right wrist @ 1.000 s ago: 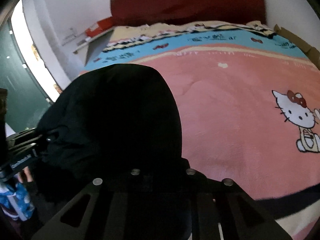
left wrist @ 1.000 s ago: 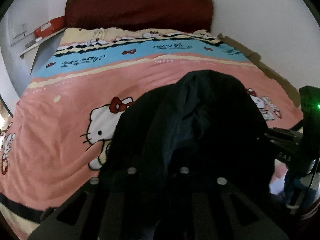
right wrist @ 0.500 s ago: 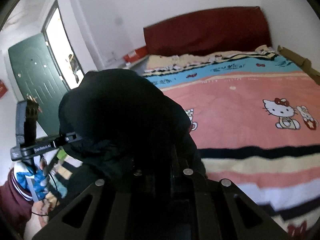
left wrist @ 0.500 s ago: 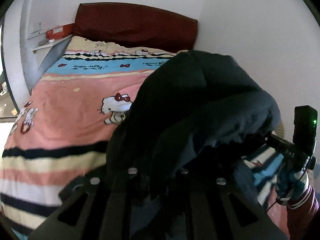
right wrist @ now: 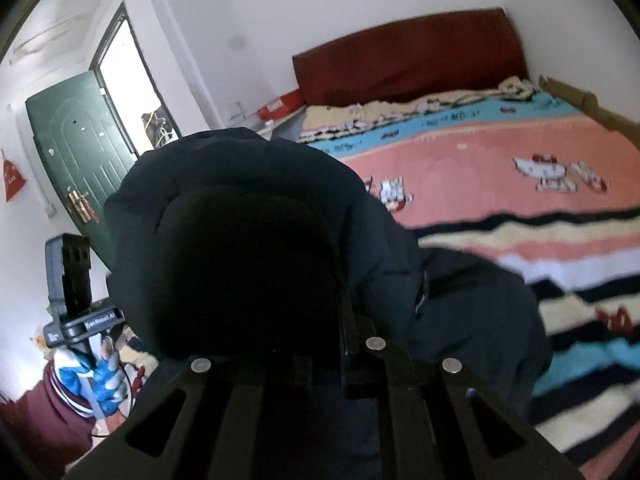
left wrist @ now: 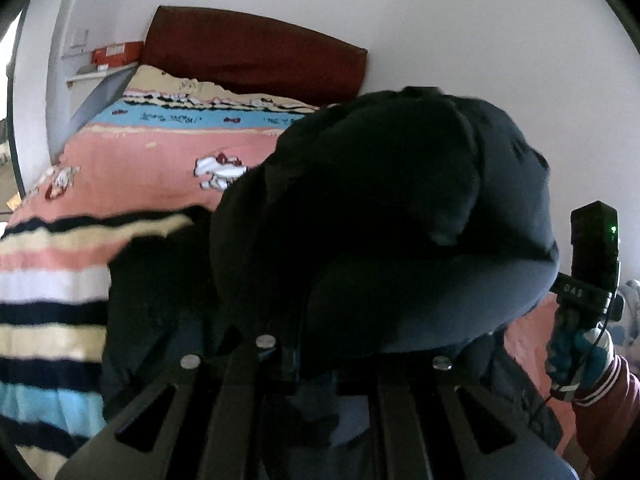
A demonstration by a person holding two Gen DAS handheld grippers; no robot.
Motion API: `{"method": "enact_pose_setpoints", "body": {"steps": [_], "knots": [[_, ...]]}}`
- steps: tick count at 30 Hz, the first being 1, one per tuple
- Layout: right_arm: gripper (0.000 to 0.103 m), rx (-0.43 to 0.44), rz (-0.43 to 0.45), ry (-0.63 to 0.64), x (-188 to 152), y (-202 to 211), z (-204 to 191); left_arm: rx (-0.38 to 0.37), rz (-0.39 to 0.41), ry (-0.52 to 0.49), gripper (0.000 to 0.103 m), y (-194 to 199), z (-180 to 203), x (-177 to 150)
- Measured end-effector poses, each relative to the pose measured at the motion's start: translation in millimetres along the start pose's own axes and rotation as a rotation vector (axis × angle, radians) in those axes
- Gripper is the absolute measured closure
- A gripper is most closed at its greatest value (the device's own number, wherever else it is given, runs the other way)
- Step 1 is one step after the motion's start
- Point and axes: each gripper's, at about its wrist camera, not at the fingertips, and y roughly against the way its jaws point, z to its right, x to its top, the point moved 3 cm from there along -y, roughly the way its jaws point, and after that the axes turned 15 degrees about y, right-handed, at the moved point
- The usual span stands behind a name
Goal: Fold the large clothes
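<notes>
My left fingers and my right fingers are both pinched tight on the dark padded jacket, which bulges up over them above the foot of the bed with its pink cartoon-cat blanket. Only the right wrist view shows the green door and my gloved left hand. Only the left wrist view shows my right hand beside the jacket.

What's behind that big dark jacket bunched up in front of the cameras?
Behind the dark jacket lies the bed with its pink cartoon blanket and red headboard. The jacket hides both grippers' fingertips.
</notes>
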Motion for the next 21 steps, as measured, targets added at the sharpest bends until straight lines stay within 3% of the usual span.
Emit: {"method": "enact_pose_setpoints", "body": {"steps": [7, 12, 16, 21], "knots": [[0.093, -0.021, -0.07, 0.092, -37, 4, -14, 0.032, -0.023, -0.105, 0.095, 5, 1, -40], [0.093, -0.029, -0.131, 0.193, -65, -3, -15, 0.065, -0.081, -0.171, 0.095, -15, -7, -76], [0.093, -0.044, -0.178, 0.236, -90, -25, -5, 0.061, -0.097, -0.139, 0.095, -37, -17, -90], [0.093, -0.029, -0.171, 0.203, -99, -45, 9, 0.067, -0.104, -0.114, 0.092, -50, -22, -91]]}}
